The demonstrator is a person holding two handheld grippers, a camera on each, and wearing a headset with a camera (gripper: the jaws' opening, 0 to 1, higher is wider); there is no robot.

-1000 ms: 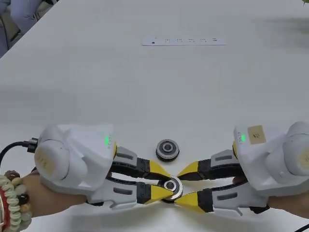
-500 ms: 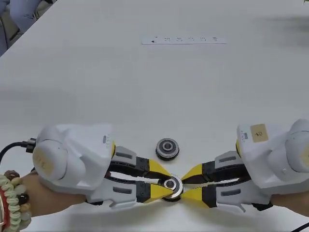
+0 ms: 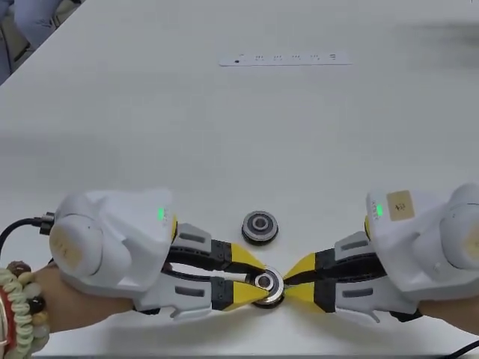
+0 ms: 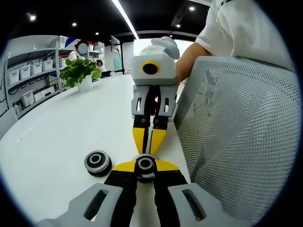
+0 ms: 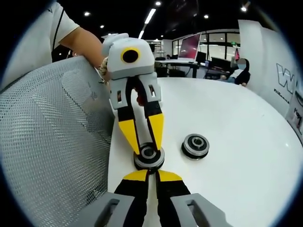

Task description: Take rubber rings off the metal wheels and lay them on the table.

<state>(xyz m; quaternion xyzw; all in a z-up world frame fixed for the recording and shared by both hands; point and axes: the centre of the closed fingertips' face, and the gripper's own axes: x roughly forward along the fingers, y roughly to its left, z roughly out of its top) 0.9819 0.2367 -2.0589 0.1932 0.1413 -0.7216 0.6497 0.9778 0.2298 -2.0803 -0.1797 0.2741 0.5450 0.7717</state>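
Step in hand, by my read: peeling the ring off the nearer wheel.

Left gripper (image 3: 253, 282) was clamped on the metal wheel (image 3: 266, 283), one yellow tip on each side of it. The wheel sat flat on the white table (image 3: 224, 142) at the near edge, between the two grippers. Right gripper (image 3: 294, 280) came in from the opposite side with its jaws nearly pressed together at the wheel's rim. It looked to be nipping the rubber ring (image 5: 149, 164), though actual bite on the rubber was too small to confirm.

To do it well:
- The left should hold the hub firm and low so the wheel can't spin or tip.
- The right should catch the rubber alone, not the metal flange.
- It should lift one spot over the rim, then roll the rest off rather than yank.
- The slip risk was the hard tips on a thin band.

Materials:
- The wheel was a small round disc with a shiny steel hub and a bore in the centre, and a dark band around it.
- The ring looked matte black and probably stretchy and grippy.
- The second wheel (image 3: 260, 227), same build, lay just beyond, untouched.
- The tabletop was smooth, matte and hard.
- A white power strip (image 3: 285, 60) lay far back.
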